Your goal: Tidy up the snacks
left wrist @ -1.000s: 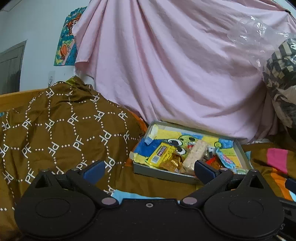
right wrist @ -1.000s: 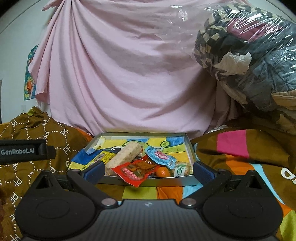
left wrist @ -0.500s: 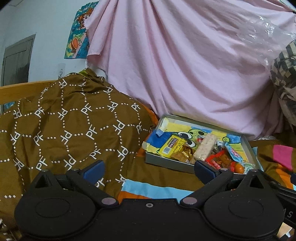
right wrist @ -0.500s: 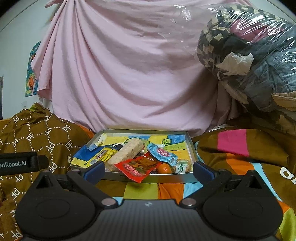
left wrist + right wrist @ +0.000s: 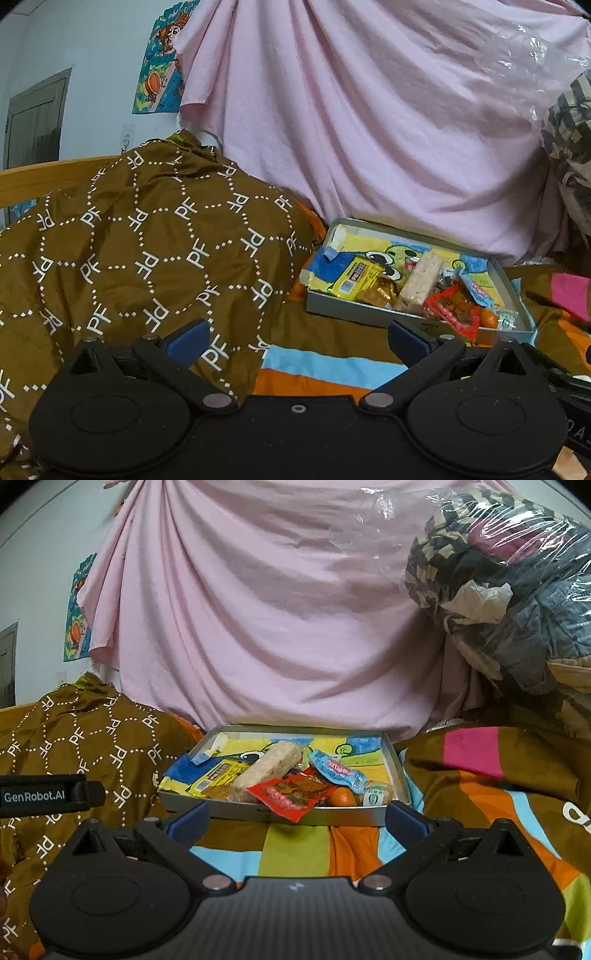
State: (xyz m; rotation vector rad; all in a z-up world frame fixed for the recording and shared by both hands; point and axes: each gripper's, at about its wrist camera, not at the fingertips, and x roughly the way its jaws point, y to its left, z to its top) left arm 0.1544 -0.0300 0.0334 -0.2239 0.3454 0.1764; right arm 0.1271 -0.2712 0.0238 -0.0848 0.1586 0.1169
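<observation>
A shallow grey tray (image 5: 236, 810) with a cartoon-print floor lies on the bed, also in the left wrist view (image 5: 343, 314). It holds a yellow packet (image 5: 356, 277), a pale rice bar (image 5: 267, 770), a red packet (image 5: 286, 797), a blue-pink packet (image 5: 338, 771), a small orange (image 5: 341, 797) and more snacks. My left gripper (image 5: 295, 338) is open and empty, short of the tray and to its left. My right gripper (image 5: 295, 818) is open and empty, just before the tray's near wall.
A brown "PF" patterned quilt (image 5: 147, 251) is heaped left of the tray. A striped blanket (image 5: 480, 775) rises on the right. A pink sheet (image 5: 277, 627) hangs behind. A plastic-wrapped bundle of clothes (image 5: 517, 590) sits at upper right. The left gripper's body (image 5: 44, 795) shows at left.
The left gripper has drawn back and to the left, so the tray sits farther right in its view. The right gripper has crept slightly closer to the tray. Both stay open.
</observation>
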